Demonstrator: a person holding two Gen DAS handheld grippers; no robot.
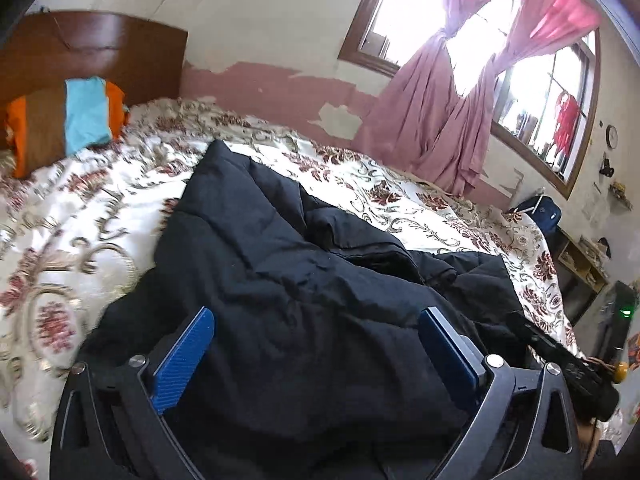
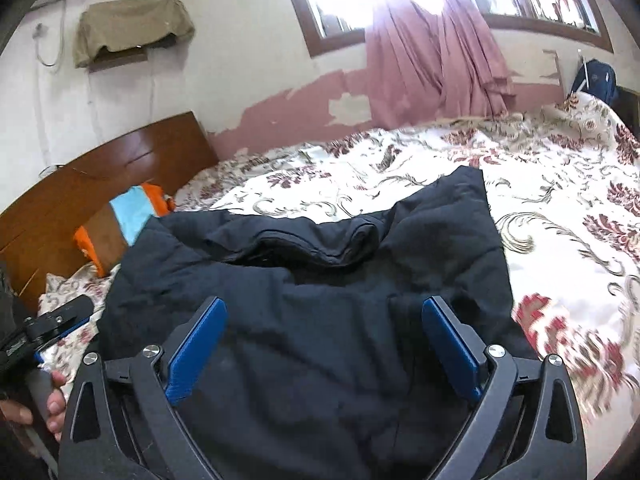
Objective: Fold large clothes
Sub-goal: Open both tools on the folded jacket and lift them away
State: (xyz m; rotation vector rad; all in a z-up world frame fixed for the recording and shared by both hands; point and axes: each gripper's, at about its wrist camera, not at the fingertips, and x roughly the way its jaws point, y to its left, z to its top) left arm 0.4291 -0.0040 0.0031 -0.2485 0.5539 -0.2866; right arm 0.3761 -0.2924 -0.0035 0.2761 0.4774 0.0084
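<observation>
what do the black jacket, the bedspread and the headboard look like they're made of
Jacket: matte, puffy padded fabric, likely synthetic; soft creases, stitched panels.
Bedspread: slightly shiny woven cloth, perhaps satin; printed red flowers and scrolls.
Headboard: glossy varnished wood or veneer; brown, light reflections.

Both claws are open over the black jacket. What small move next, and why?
Probably lower the right claw and close it on the black jacket: both it and the left claw are open, holding nothing, and the jacket lies rumpled on the floral bedspread.
</observation>
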